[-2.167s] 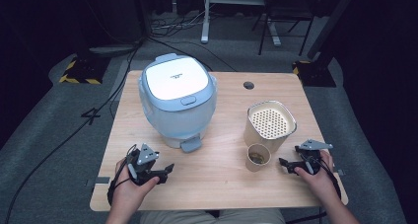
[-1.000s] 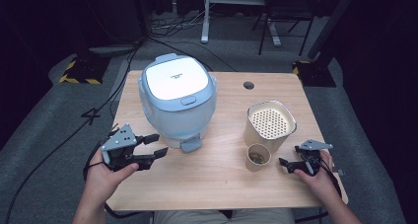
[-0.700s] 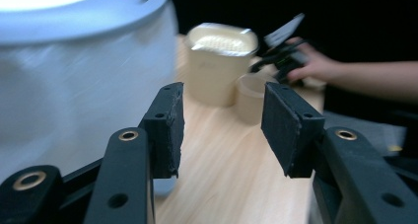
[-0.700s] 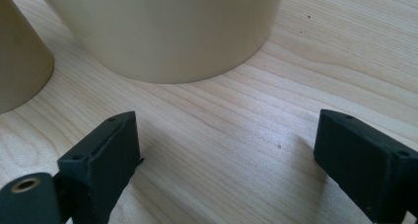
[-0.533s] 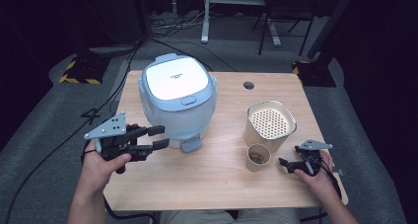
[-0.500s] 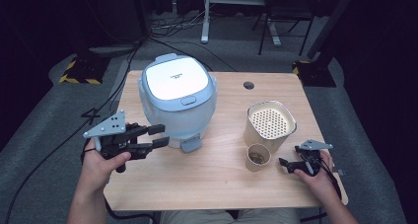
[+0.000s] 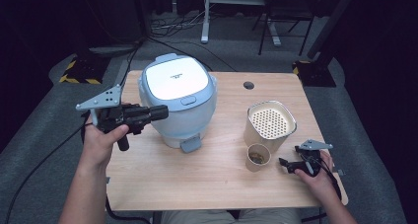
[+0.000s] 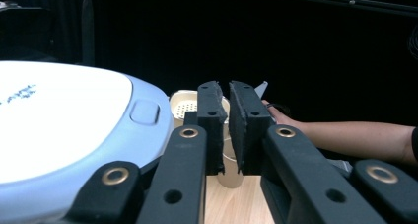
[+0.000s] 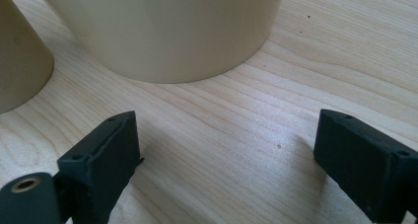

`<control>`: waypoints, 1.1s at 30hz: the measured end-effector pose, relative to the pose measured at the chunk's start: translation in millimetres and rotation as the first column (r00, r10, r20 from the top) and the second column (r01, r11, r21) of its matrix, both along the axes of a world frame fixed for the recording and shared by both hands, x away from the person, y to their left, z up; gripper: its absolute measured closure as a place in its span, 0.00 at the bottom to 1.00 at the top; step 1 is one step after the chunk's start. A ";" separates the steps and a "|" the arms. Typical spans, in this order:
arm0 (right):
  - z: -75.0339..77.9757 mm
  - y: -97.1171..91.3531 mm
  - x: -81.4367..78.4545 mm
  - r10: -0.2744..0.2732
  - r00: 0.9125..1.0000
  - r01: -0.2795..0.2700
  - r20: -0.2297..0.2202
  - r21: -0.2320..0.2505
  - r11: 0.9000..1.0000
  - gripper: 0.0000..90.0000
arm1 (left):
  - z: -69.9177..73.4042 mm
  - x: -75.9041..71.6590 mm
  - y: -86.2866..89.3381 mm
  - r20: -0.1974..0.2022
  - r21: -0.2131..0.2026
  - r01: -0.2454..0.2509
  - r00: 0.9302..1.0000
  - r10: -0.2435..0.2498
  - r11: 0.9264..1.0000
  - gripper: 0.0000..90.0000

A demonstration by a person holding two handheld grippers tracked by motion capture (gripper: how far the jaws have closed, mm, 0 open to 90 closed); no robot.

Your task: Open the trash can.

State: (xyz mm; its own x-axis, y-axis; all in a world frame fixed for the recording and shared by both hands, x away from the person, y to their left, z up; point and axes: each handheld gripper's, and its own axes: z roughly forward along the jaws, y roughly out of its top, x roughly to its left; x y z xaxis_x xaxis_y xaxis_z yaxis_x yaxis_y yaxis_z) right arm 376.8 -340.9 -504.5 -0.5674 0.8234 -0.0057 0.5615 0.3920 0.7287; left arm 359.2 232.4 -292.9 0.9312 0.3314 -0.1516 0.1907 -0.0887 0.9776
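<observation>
Left gripper [image 7: 160,112] hangs level above the counter's [image 7: 217,184] nine-o'clock edge, its matte black jaws just closed almost together with nothing between them; the left gripper view shows only a thin slit between the two flat rubbery pads [image 8: 244,130]. Its tips sit just beside the wall of the rice cooker [image 7: 177,98], whether touching I cannot tell. That cooker is a rounded, glossy pale-blue plastic body with a smooth white lid, a small oblong release button [image 7: 188,100] at the lid's five-o'clock edge, and a little blue tab at its foot; it stands at the counter's ten-to-eleven o'clock region, lid down.

Right gripper [image 7: 288,164] rests at the counter's four o'clock, jaws spread wide and empty, with bare pale wood grain between them in the right gripper view.

Just beside it, toward nine o'clock, stands a small tan paper cup [image 7: 258,157], cylindrical, holding something brownish that is too small to make out. Touching or nearly touching it, toward one o'clock, stands a taller cream plastic container [image 7: 270,125], round-cornered, with a perforated strainer insert [image 7: 270,122] set in its mouth.
</observation>
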 end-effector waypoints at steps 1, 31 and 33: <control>0.0 0.0 0.0 0.000 1.000 0.000 0.000 0.000 1.000 0.12 | 2.1 2.5 -1.4 0.002 0.007 -0.005 1.000 0.005 1.000 0.94; 0.2 -0.5 -1.3 0.007 1.000 -0.007 0.002 0.004 1.000 0.15 | 9.2 44.3 -67.5 0.009 0.296 -0.140 0.990 0.144 0.945 1.00; 0.3 -0.4 -1.3 0.007 1.000 -0.007 0.002 0.004 1.000 0.15 | 9.1 44.0 -69.0 0.008 0.307 -0.151 0.988 0.156 0.940 1.00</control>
